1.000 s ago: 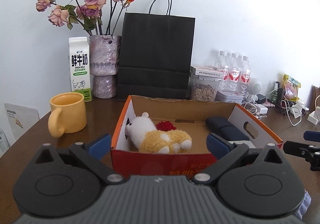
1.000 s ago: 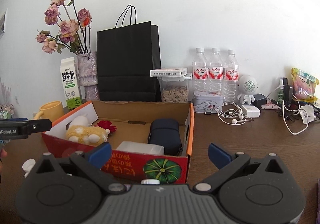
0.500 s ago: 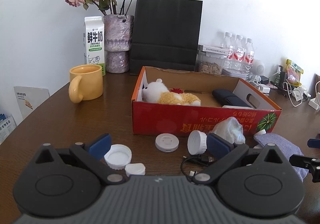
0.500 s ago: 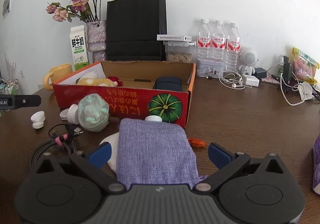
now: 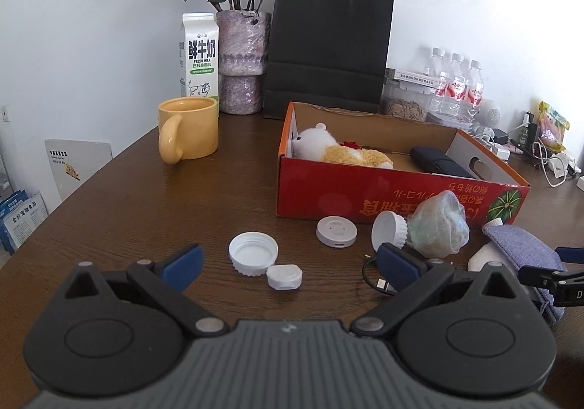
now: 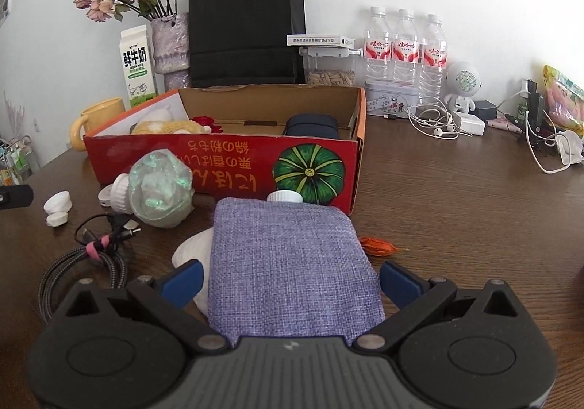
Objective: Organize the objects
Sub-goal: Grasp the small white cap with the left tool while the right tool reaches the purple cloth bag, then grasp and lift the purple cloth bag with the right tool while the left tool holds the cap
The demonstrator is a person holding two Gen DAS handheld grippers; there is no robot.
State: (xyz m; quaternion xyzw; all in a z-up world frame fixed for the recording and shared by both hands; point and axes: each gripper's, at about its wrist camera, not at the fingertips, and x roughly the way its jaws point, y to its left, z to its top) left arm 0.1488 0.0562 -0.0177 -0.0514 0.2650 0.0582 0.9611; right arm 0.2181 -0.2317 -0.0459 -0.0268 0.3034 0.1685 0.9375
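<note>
A red cardboard box [image 5: 365, 190] [image 6: 233, 162] holds a plush toy [image 5: 339, 150] and a dark pouch [image 6: 312, 124]. In front of it lie a white screw cap [image 5: 253, 253], a small white lid [image 5: 284, 276], a round white disc [image 5: 336, 231], a clear crumpled bag with a white cap [image 6: 157, 186] and a coiled cable [image 6: 84, 255]. My left gripper [image 5: 288, 261] is open, low over the cap and lid. My right gripper [image 6: 290, 279] is open, its fingers on either side of a purple fabric-covered bottle [image 6: 288, 255] lying on the table.
A yellow mug [image 5: 188, 128], milk carton [image 5: 199, 60], vase of dried roses [image 5: 242, 62] and black paper bag [image 5: 328, 47] stand behind the box. Water bottles [image 6: 405, 44], earphones and chargers crowd the back right. An orange dried husk [image 6: 379, 246] lies right of the purple bottle.
Both grippers have pulled back and dropped lower, from over the box to the table in front of it. The purple bottle now lies between the right fingers.
</note>
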